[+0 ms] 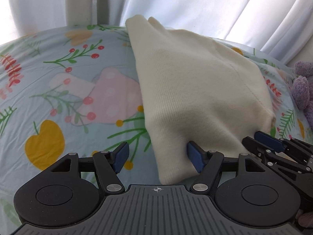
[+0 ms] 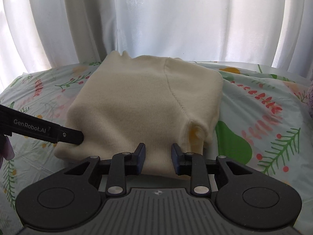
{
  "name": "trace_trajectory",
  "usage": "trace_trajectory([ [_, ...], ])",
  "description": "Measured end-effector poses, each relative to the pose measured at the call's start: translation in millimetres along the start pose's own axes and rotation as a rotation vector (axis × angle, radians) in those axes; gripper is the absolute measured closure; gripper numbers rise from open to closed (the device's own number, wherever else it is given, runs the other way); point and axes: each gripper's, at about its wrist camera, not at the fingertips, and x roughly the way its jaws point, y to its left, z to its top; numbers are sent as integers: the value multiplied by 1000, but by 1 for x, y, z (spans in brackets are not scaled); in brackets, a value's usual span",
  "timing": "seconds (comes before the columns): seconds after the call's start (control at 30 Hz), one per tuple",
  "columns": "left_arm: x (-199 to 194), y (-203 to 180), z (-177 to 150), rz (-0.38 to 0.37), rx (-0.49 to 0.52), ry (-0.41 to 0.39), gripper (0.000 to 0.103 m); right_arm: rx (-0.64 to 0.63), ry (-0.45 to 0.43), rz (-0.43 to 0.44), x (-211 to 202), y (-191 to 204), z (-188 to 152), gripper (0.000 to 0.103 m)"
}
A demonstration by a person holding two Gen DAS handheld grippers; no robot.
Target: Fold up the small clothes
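A cream knitted sweater (image 1: 195, 90) lies folded into a compact block on the flowered bedsheet (image 1: 49, 90); it also shows in the right wrist view (image 2: 140, 105). My left gripper (image 1: 158, 156) is open at the sweater's near left corner, its right finger touching the cloth. My right gripper (image 2: 158, 156) is open with both fingers at the sweater's near edge, the knit lying between them. The right gripper shows at the right in the left wrist view (image 1: 270, 141), and the left gripper's finger reaches in from the left in the right wrist view (image 2: 70, 136).
White curtains (image 2: 156, 19) hang behind the bed. A purple plush toy (image 1: 303, 86) sits at the right edge of the sheet. The sheet (image 2: 264, 117) spreads to both sides of the sweater.
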Motion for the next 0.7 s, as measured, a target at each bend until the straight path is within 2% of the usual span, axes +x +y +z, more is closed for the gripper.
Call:
trace_trajectory([
  [0.2,2,-2,0,5,26,1,28,-63,24,-14,3,4,3,76],
  [0.33,0,0,-3,-5,52,1,26,-70,26,14,4,-3,5,78],
  [0.4,-3,8,-4,-31,67,13,24,-80,28,14,0,-10,7,79],
  [0.47,-9,23,-4,-75,38,29,24,-56,17,8,-8,-24,10,81],
  [0.5,-14,31,-4,-95,8,37,25,-14,4,37,-13,-35,11,81],
  [0.53,-20,40,-3,-112,-16,33,27,47,-10,65,-19,-48,13,75],
  [0.57,-26,47,-2,-121,-32,19,29,89,-26,29,-22,-58,14,51],
  [0.6,-31,54,0,-135,-45,-1,29,102,-47,-7,-25,-66,16,33],
  [0.67,-37,68,9,-207,-100,-32,28,138,-67,11,-26,-84,21,33],
  [0.7,-36,74,15,-253,-143,-39,28,176,-60,47,-23,-92,26,33],
])
